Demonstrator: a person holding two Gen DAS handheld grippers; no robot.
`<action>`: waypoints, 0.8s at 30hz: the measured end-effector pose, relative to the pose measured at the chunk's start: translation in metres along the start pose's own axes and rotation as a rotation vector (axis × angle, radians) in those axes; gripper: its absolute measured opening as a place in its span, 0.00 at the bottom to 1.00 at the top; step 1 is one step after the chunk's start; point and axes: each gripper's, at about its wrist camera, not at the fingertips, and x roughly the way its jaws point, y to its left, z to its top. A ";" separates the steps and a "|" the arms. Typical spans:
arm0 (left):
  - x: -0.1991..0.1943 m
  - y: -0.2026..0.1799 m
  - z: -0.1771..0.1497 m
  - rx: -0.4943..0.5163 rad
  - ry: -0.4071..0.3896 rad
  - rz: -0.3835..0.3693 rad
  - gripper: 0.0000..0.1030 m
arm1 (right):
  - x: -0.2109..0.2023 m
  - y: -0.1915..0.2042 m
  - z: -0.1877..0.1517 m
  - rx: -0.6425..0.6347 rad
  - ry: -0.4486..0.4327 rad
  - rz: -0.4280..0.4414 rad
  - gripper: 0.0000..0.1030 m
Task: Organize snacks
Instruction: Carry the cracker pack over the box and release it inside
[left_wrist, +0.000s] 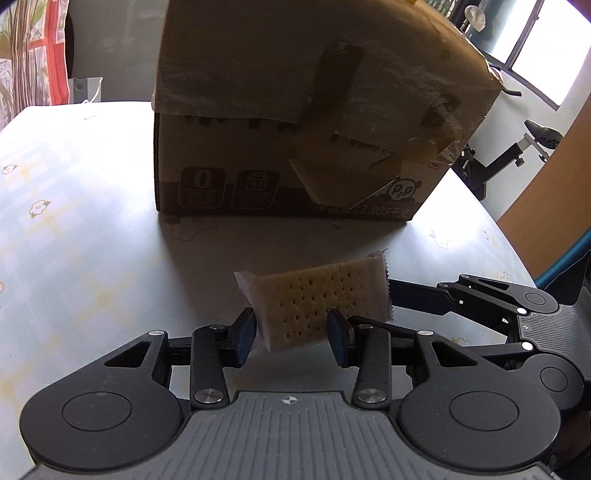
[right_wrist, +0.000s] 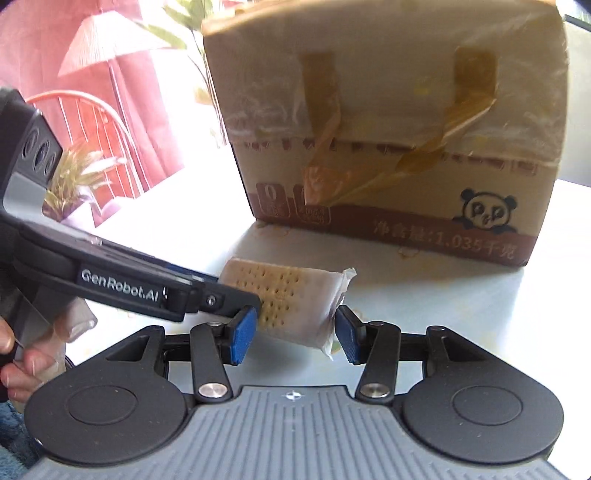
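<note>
Your table, under a pale flower-print cloth, carries a taped cardboard box. In the left wrist view, your left gripper has its pads closed on the near end of a wrapped cracker packet, held clear of the table in front of the box. In the right wrist view, your right gripper straddles the packet's other end; pad contact there looks likely but is unclear.

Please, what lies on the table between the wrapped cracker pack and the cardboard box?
Nothing: in both wrist views only bare table separates the cracker pack from the cardboard box.
</note>
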 end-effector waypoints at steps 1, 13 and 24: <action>-0.002 -0.004 0.002 0.006 -0.006 -0.002 0.43 | -0.005 -0.001 0.001 -0.002 -0.015 0.000 0.49; -0.041 -0.035 0.038 0.069 -0.148 -0.049 0.43 | -0.056 -0.004 0.022 -0.049 -0.173 -0.037 0.49; -0.079 -0.082 0.118 0.161 -0.302 -0.097 0.43 | -0.105 -0.021 0.095 -0.119 -0.357 -0.087 0.49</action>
